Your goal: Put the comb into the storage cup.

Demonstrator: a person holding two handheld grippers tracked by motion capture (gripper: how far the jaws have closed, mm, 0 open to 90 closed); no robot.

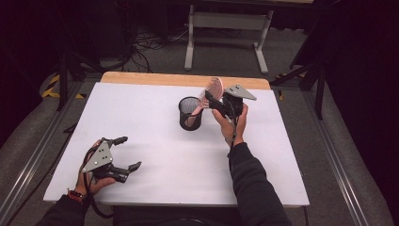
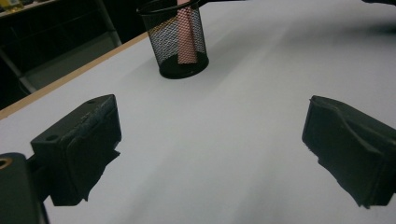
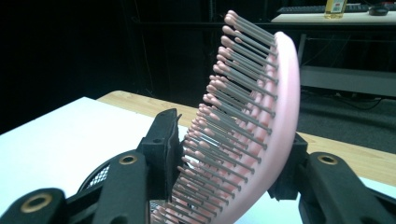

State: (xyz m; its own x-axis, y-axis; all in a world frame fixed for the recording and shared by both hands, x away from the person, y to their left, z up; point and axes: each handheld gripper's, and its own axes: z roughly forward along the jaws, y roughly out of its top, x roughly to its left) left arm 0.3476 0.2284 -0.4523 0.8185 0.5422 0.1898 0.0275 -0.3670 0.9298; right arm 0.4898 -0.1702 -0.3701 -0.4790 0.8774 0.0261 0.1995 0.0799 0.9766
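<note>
The right gripper [image 1: 212, 101] jaws bracket the pink hairbrush [image 3: 252, 135] (handle in the mesh cup [image 1: 190, 113]), barely loosened.

- I am working in what looks like a lab or recording studio, not a home.
- My white table [image 1: 155, 141] with its bare wooden back edge stands alone on grey carpet [image 1: 226, 59], and black drapes close off both sides.
- Metal rails [image 1: 336, 160] run along the floor on either side of me, and yellow-black hazard tape [image 1: 52, 87] marks the floor at the left.
- Loose cables [image 1: 150, 44] lie tangled behind, near a grey bench frame [image 1: 228, 28].
- Farther back, a desk [image 3: 327, 16] carries a keyboard [image 3: 303, 8], a mouse and a bottle [image 3: 336, 5].
</note>
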